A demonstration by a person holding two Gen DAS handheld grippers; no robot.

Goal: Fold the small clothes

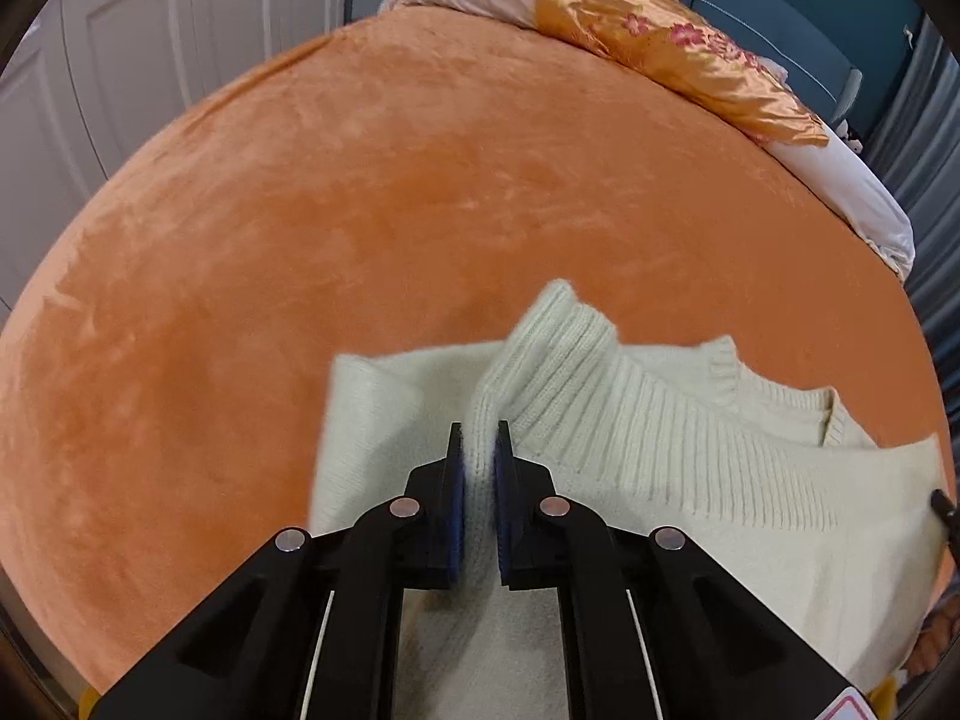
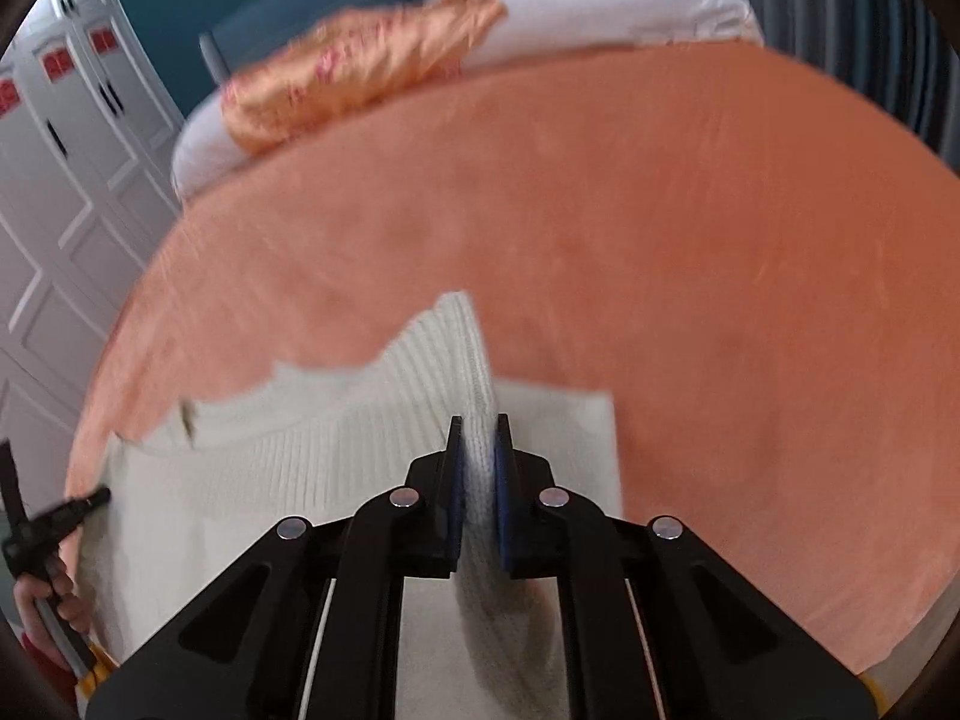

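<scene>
A cream knitted sweater (image 1: 690, 480) lies on the orange bedspread (image 1: 360, 210), partly folded, with its ribbed hem raised. My left gripper (image 1: 480, 438) is shut on a pinch of the ribbed hem at its left end. In the right wrist view the sweater (image 2: 288, 480) spreads to the left, and my right gripper (image 2: 479, 432) is shut on the ribbed hem at its right end. The hem stretches between the two grippers. The left gripper (image 2: 57, 519) also shows at the left edge of the right wrist view, in a hand.
A white pillow with an orange flowered cover (image 1: 672, 42) lies at the head of the bed, before a blue headboard (image 1: 780, 6). White wardrobe doors (image 1: 120, 60) stand to the left. Grey curtains (image 2: 840, 18) hang on the right.
</scene>
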